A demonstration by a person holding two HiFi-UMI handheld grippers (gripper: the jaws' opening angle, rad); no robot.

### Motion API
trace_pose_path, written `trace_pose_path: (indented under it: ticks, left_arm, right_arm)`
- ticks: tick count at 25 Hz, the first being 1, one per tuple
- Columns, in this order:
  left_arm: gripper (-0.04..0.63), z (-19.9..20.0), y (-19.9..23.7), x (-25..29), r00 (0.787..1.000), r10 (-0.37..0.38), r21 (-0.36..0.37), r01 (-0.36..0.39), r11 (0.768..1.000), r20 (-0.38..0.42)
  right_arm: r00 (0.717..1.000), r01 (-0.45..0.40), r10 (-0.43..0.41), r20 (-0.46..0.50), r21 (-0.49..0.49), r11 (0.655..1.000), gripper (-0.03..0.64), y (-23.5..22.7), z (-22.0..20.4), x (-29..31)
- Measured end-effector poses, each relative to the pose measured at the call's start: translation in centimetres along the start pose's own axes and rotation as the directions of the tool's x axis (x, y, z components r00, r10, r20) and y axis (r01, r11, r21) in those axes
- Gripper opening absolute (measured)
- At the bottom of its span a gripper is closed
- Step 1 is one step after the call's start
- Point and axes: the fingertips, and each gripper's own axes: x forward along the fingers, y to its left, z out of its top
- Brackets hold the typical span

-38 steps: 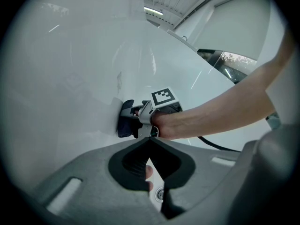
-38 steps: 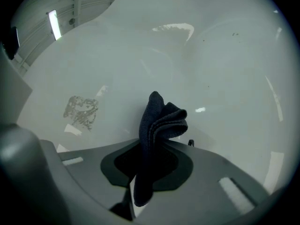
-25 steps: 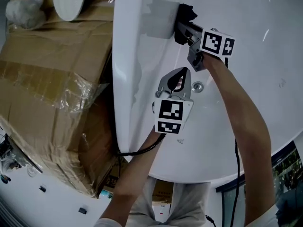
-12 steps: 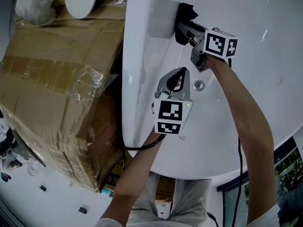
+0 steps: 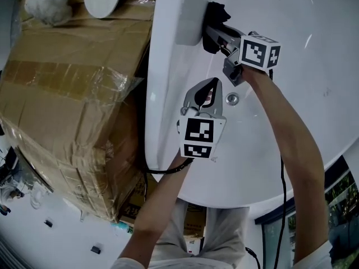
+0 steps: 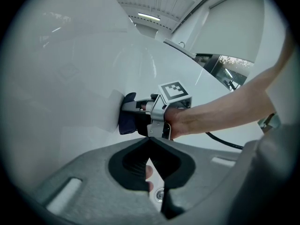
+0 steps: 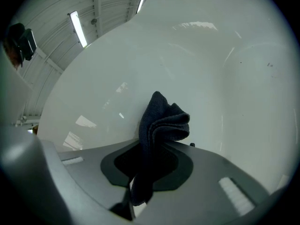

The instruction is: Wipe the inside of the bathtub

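Note:
The white bathtub point(image 5: 168, 83) fills the right of the head view. My right gripper point(image 5: 212, 33) is shut on a dark cloth point(image 5: 216, 13) and presses it against the tub's inner wall near the rim. In the right gripper view the cloth point(image 7: 161, 125) stands bunched up out of the shut right gripper point(image 7: 150, 161), with the tub wall point(image 7: 220, 78) behind it. My left gripper point(image 5: 213, 85) hovers below it inside the tub, shut and holding nothing. In the left gripper view its jaws point(image 6: 150, 143) meet, and beyond them the right gripper point(image 6: 157, 112) holds the cloth point(image 6: 126, 122) on the wall.
The tub's drain point(image 5: 231, 98) lies just right of the left gripper, also under its jaws as the drain point(image 6: 160, 194). A big cardboard box point(image 5: 67, 94) wrapped in plastic film stands tight against the tub's left side. A black cable point(image 5: 162, 171) hangs over the tub rim.
The head view has drifted, so the box sits further right in frame. The right gripper keeps the cloth on about the same patch of wall; the left gripper has barely moved.

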Motion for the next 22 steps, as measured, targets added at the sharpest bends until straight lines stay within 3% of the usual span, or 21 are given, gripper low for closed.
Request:
trace_pose_path:
  ticks: [22]
  left_arm:
    - [-0.002,0.3,0.0,-3.7,0.999,0.048,-0.022,-0.048,0.999,0.003]
  right_arm:
    - [0.988,-0.152,0.153,0.018,-0.051,0.987,0.049,9.4,2.1,-2.3]
